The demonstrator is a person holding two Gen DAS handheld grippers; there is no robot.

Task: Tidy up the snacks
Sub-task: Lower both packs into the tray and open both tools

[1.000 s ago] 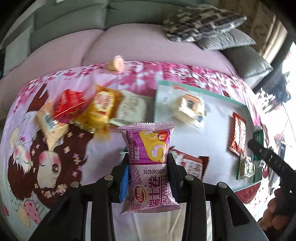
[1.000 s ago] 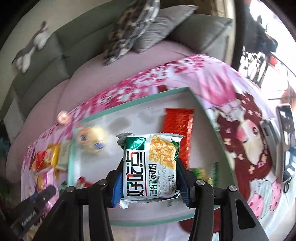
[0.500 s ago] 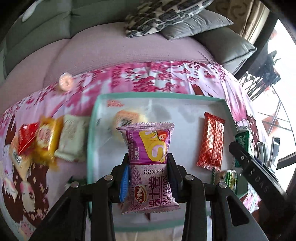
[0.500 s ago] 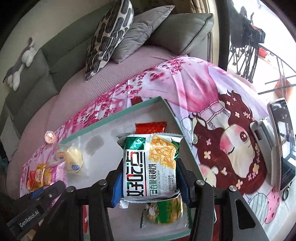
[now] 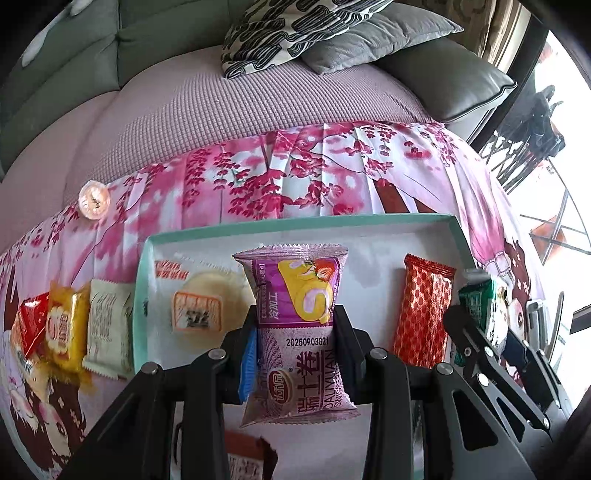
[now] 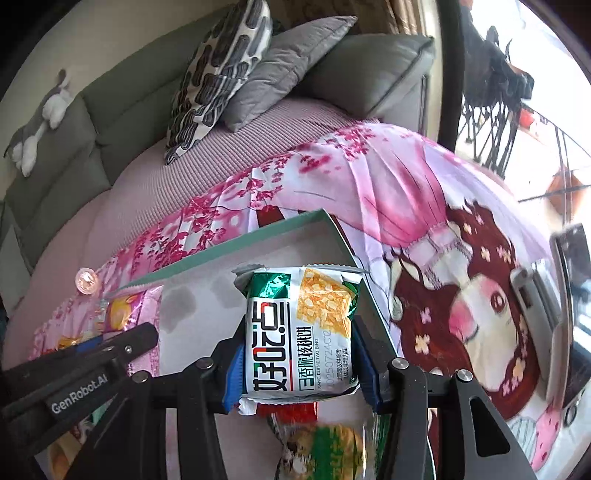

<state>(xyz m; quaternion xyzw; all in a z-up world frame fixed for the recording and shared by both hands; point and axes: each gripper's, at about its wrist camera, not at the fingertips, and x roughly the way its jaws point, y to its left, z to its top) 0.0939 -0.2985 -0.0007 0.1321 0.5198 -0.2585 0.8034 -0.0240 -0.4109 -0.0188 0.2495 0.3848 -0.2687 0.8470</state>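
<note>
The purple snack packet (image 5: pixel 299 332) reads "20250903G21", and the left gripper's arm (image 6: pixel 79 373) bears "GenRobot.AI".

Purple swiss-roll packet (image 5: pixel 297 332): yellow-pink cake picture, white lettering. Walnut-cake packet (image 6: pixel 301 332): white, green top corner, golden picture, red-black characters. Tray (image 5: pixel 295 223): mint-green rim, white floor. Wafer bar (image 5: pixel 423 312) at 3 o'clock: red-orange, white lattice. Cloth (image 5: pixel 314 177): pink blossom print. Cushion (image 5: pixel 295 26) at 12 o'clock: black-white squiggles.

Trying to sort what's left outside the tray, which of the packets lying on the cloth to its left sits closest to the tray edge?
The pale cream packet: it lies right against the teal tray, while the yellow packet and the red packet lie farther out.
</note>
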